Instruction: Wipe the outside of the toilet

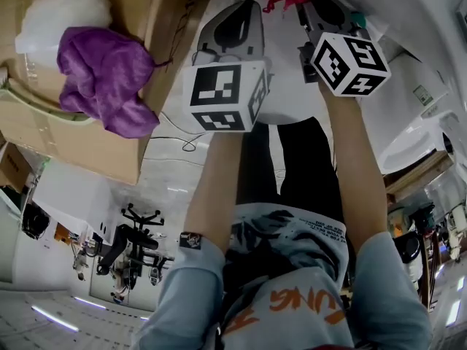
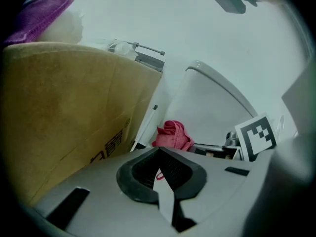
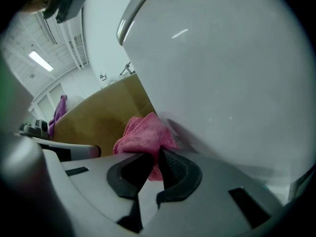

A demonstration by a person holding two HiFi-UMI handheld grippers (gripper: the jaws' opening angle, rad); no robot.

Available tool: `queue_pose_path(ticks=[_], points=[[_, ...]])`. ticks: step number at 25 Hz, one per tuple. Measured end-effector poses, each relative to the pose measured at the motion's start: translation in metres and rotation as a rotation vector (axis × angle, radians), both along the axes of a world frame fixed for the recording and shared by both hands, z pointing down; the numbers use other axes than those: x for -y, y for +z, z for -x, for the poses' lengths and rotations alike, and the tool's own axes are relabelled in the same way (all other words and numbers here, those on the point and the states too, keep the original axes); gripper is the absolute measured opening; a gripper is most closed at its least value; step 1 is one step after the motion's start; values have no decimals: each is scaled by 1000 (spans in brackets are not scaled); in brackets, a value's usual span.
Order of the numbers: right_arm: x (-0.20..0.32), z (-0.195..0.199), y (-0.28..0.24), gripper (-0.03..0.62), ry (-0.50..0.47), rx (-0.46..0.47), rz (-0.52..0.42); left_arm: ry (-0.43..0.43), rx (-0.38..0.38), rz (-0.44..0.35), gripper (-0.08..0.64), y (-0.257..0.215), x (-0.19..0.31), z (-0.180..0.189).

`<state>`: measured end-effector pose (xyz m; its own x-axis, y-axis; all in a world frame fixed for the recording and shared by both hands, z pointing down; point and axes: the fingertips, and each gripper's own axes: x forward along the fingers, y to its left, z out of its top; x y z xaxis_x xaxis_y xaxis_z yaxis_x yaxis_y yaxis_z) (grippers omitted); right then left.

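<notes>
Pink cloth: bunched up and pinched in your right gripper, held right against the white toilet.
Right gripper view alone: the jaws are clamped on a fold of the cloth, and the cloth touches the curved porcelain wall.
Head view: you get only a red bunch at the top edge; the gripper bodies cover the contact.
Left gripper: jaws pressed together with nothing held. A tiny pink fleck sits in the slit, and you cannot tell what it is.
Left gripper view alone: a side look, with the cloth low against the toilet and your right gripper's marker cube near it.
Cardboard box: close on your left, near the toilet, filling the left half of the left gripper view.
On the box: a purple cloth draped over the rim, with a white fluffy wad touching it.
In the way: both marker cubes hide the jaws in the head view.
</notes>
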<state>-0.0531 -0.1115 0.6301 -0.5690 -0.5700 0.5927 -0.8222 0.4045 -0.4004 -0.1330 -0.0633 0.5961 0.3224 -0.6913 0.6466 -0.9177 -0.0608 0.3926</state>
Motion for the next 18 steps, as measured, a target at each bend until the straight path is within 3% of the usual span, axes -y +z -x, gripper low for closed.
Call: queue_pose_path(ticks=[4, 8, 18], points=[[17, 16, 4, 48, -21, -33, -35, 6, -4, 11, 26, 8, 8, 8], [28, 25, 16, 46, -79, -132, -77, 5, -12, 25, 26, 17, 13, 11], [35, 11, 55, 46, -99, -206, -40, 22, -16, 71, 26, 45, 20, 2]])
